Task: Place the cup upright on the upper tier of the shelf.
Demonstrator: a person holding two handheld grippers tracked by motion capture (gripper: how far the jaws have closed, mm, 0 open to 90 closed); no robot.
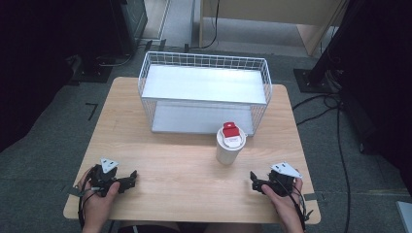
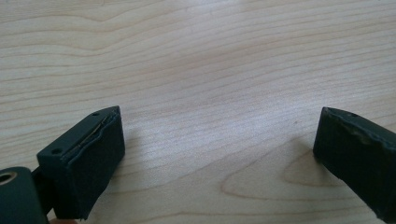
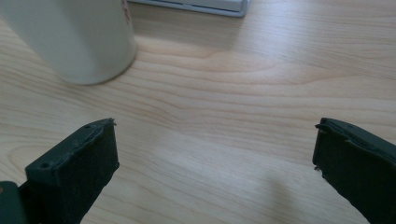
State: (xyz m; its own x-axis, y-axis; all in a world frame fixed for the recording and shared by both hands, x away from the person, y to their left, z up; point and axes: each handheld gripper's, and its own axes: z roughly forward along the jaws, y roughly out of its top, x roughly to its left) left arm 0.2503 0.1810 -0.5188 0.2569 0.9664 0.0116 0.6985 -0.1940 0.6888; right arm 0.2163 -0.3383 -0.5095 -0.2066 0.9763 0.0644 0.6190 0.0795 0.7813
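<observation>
A white cylindrical cup (image 1: 229, 148) with a red and white lid (image 1: 231, 132) stands upright on the wooden table (image 1: 180, 165), right of centre, just in front of the wire basket. Its lower wall (image 3: 74, 37) fills the top left of the right gripper view. My left gripper (image 1: 132, 177) rests near the front left of the table, held by a hand, jaws wide apart over bare wood (image 2: 215, 140). My right gripper (image 1: 253, 181) rests near the front right, also open with nothing between its jaws (image 3: 215, 154); the cup stands ahead of it, to its left.
A white wire basket (image 1: 204, 63) with an upper shelf and a lower tray stands at the back of the table; its tray edge (image 3: 196, 5) shows in the right gripper view. Cables (image 1: 320, 104) and dark stands lie on the floor around the table.
</observation>
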